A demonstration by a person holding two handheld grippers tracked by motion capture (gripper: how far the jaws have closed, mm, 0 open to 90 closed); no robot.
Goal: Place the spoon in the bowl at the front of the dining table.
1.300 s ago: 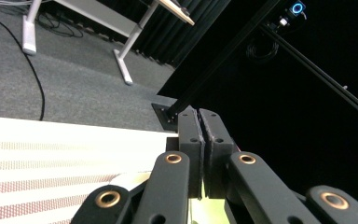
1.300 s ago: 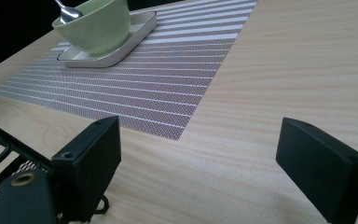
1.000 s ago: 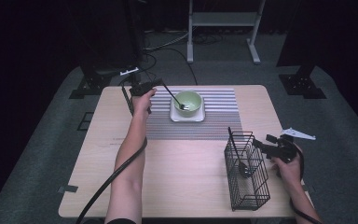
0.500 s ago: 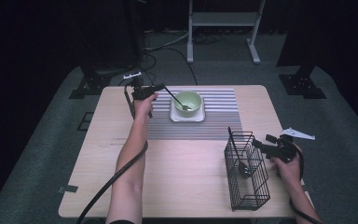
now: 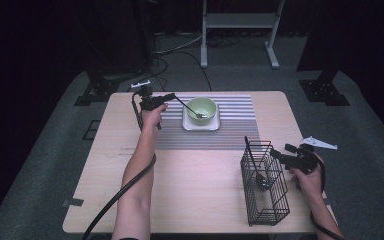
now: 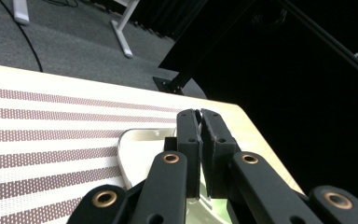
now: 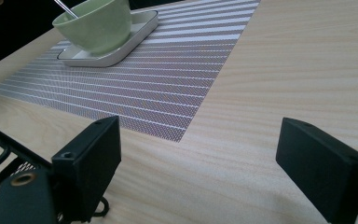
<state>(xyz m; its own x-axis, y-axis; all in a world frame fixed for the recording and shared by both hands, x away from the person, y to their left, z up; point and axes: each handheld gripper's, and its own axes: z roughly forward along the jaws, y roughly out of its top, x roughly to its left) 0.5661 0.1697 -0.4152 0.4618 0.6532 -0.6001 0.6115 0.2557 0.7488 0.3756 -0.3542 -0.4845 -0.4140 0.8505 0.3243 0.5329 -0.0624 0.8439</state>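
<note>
Spoon (image 5: 189, 107) slants down from the left tool (image 5: 172, 96) into the green bowl (image 5: 201, 107), its scoop end lying inside the bowl and its thin handle rising up and to the left toward the tool's tips. In the left gripper view that tool's two black jaws stand pressed together with barely a slit between them; the high view puts the spoon's handle end at their tips, so the tool is clamped on the spoon. The bowl sits on a white square saucer (image 5: 200, 124), which rests on the striped placemat (image 5: 230, 130) at the far middle of the tabletop (image 5: 195, 190). The left hand (image 5: 152, 116) holds its tool just left of the bowl, over the mat's left edge.

At the near right of the tabletop stands a black wire basket (image 5: 265, 187), upright, with a dark ladle (image 5: 260, 177) standing in it, its handle poking up past the rim. The right tool (image 5: 279, 155) hangs just beside the basket's right rim, held by the right hand (image 5: 307, 175). In the right gripper view its jaws stand wide apart with bare wood between them, gripping nothing, with the basket's wires at the lower left corner.
</note>
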